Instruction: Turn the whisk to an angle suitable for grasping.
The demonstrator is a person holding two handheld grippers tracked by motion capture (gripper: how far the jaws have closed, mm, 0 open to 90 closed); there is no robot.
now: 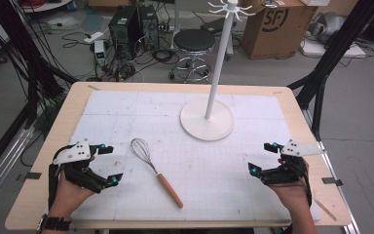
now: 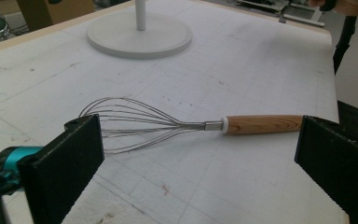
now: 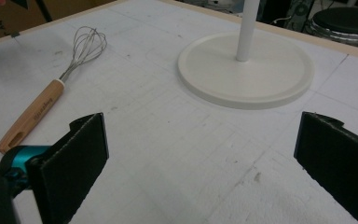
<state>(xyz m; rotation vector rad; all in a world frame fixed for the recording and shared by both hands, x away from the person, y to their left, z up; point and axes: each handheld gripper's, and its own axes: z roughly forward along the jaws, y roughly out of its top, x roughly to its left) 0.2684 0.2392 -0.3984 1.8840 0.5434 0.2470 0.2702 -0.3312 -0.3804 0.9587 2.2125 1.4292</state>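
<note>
From the high view, I am holding two tools over one wooden-edged tabletop (image 1: 292, 105) covered by a white gridded mat: the left tool (image 1: 110, 165) near the front left corner and the right tool (image 1: 262, 158) near the front right, both with jaws spread wide and gripping nothing. One whisk (image 1: 153, 170) is lying flat on the mat between them, nearer the left tool, its wire head pointing away from me and its wooden handle angling toward the front edge. One white stand (image 1: 208, 119), a thin pole rising from a round flat base, is standing toward the far side of the mat, well apart from the whisk. Behind the tabletop, one black-topped stool (image 1: 194, 43) and one cardboard box (image 1: 278, 27) are sitting on the floor.

In the left gripper view, the left tool (image 2: 200, 154) is facing the whisk (image 2: 182, 125) side-on, its two black padded jaws spread on either side of the picture. The looped steel wires are meeting a metal collar and a white ring, then the smooth grained handle. The stand's disc base (image 2: 140, 39) is sitting beyond it.

In the right gripper view, the right tool (image 3: 200, 149) is also gaping open above bare scuffed mat. The whisk (image 3: 51, 91) is lying off to the left, a slot showing in its handle end; the stand (image 3: 246, 70) is resting straight ahead.
</note>
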